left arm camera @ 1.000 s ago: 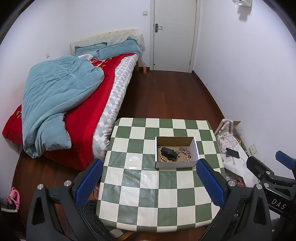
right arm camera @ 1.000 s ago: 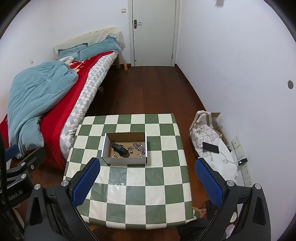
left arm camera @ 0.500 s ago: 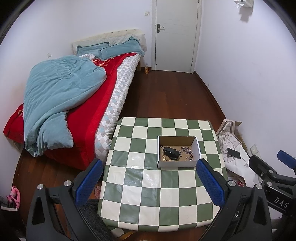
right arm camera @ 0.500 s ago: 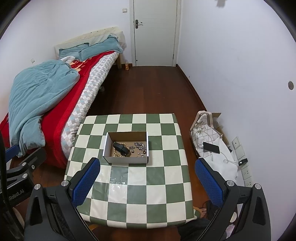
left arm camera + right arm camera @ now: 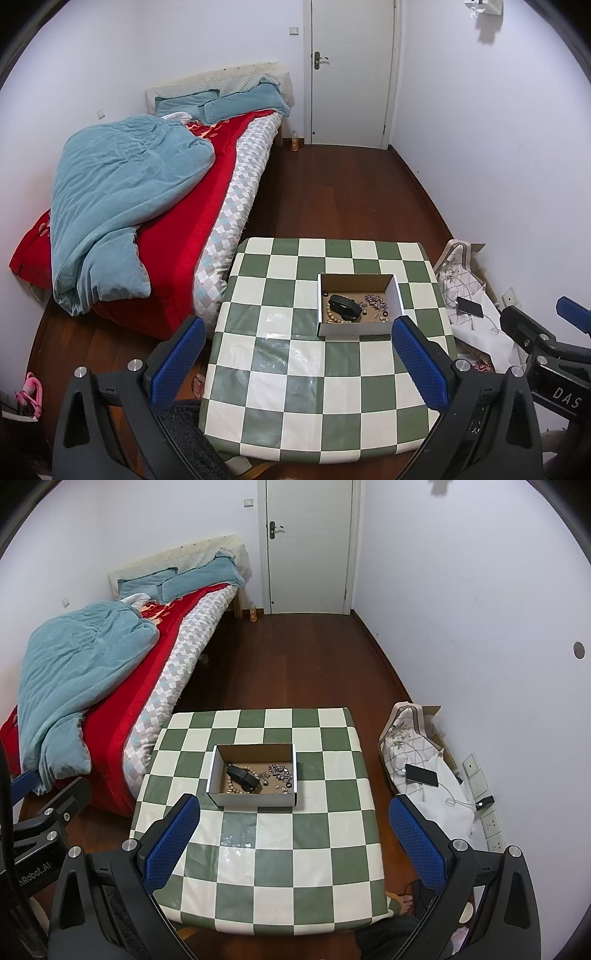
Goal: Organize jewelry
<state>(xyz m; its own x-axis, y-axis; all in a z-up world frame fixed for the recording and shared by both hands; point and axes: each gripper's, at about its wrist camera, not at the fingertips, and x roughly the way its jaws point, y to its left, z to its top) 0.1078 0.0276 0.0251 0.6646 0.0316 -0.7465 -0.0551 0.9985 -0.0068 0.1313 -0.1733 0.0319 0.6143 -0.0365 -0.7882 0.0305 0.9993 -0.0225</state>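
Note:
A shallow cardboard box (image 5: 357, 329) (image 5: 255, 799) sits on a green-and-white checkered table (image 5: 295, 376) (image 5: 280, 853). Inside it lie a black case (image 5: 344, 307) (image 5: 243, 778), a string of wooden beads (image 5: 332, 318) (image 5: 232, 785) and a heap of small metal jewelry pieces (image 5: 375, 304) (image 5: 280, 772). My left gripper (image 5: 295, 365) hangs high above the table's near side, open and empty. My right gripper (image 5: 293, 843) is likewise high over the near side, open and empty. Each gripper's body shows at the edge of the other's view.
A bed with a red cover and a blue duvet (image 5: 122, 206) stands left of the table. A bag with a phone on top (image 5: 421, 775) lies on the floor to the right, beside wall sockets. A closed white door (image 5: 351, 74) is at the far end.
Both grippers have drifted slightly, so the table and box shift a little right and down in the views. Nothing was taken hold of; both stay open.

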